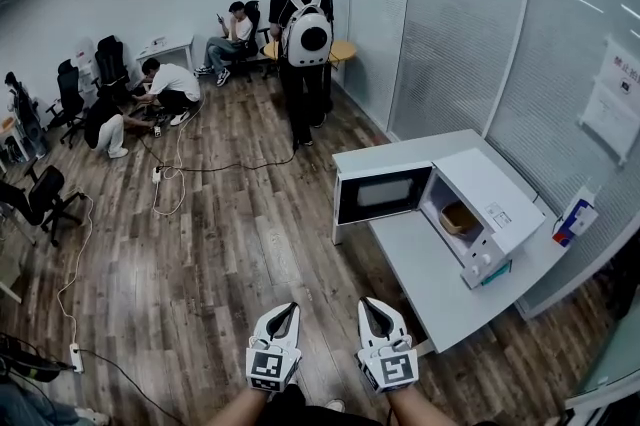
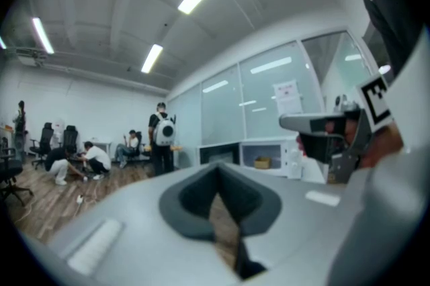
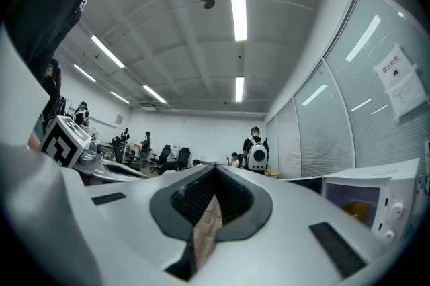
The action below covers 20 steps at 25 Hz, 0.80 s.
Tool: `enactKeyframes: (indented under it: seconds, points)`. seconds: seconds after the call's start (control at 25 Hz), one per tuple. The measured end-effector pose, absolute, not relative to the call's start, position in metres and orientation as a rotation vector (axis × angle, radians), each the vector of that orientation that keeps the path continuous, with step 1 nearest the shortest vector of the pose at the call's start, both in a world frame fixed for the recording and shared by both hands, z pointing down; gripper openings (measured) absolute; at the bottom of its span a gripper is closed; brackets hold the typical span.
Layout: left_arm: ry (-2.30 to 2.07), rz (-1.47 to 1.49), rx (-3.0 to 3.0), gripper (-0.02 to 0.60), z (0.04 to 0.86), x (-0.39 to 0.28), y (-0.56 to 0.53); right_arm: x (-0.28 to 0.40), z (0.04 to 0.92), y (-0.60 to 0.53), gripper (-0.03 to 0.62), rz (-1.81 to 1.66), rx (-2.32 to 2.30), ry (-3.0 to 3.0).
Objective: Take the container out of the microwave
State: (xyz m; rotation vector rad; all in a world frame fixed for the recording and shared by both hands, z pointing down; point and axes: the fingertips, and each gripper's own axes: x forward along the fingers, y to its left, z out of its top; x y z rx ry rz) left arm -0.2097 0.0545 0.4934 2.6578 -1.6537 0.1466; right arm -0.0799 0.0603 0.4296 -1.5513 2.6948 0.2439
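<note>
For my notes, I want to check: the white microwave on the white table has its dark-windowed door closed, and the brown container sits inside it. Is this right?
Not quite: the head view shows the dark-windowed door open. The white microwave is on the white table, with the brown container inside.

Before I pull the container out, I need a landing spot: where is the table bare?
The table is bare at its near end, between the microwave door and the edge nearest you. So is a narrow strip behind that door. By the blue carton it is cramped.
</note>
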Motion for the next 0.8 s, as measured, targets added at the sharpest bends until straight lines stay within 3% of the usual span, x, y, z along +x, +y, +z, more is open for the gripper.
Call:
enactKeyframes:
  seconds: [0.8]
  points:
    - [-1.408, 0.091, 2.808, 0.005, 0.487, -0.178, -0.108, -0.063, 0.424, -0.090, -0.002, 0.220, -1.755, 2.592]
